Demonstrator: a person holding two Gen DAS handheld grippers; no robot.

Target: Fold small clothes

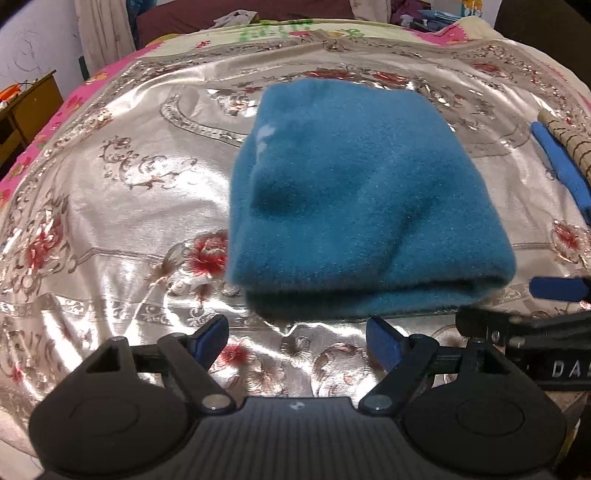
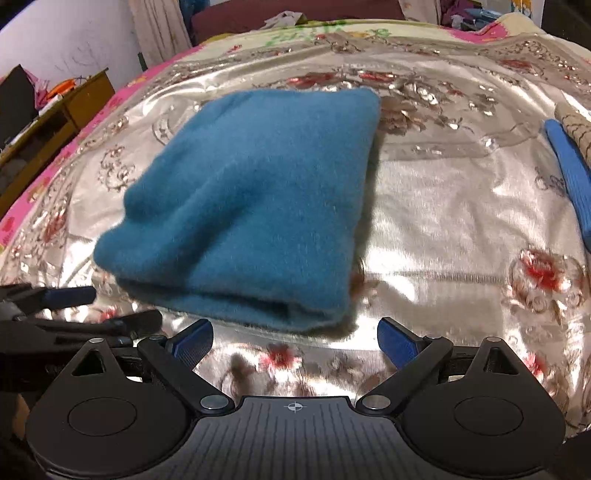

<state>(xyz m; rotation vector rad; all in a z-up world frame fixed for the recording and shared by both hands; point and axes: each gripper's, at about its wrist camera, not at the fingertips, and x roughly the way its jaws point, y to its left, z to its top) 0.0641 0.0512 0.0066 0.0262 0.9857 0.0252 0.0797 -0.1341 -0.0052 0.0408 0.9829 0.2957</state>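
Note:
A teal fleece garment [image 1: 362, 206] lies folded into a thick rectangle on the shiny floral bedspread [image 1: 122, 206]; its folded edge faces me. In the right wrist view the same garment [image 2: 251, 206] sits left of centre. My left gripper [image 1: 297, 339] stands open just short of the near fold, nothing between its blue pads. My right gripper [image 2: 295, 341] is open too, apart from the cloth's near edge. Each gripper shows at the other view's side: the right one [image 1: 546, 306] at the right edge, the left one [image 2: 74, 310] at the left edge.
A blue garment [image 2: 570, 184] and a beige patterned cloth [image 2: 576, 125] lie at the bed's right side. A wooden desk [image 2: 55, 122] with clutter stands left of the bed. More clothes are piled beyond the far edge [image 1: 236, 16].

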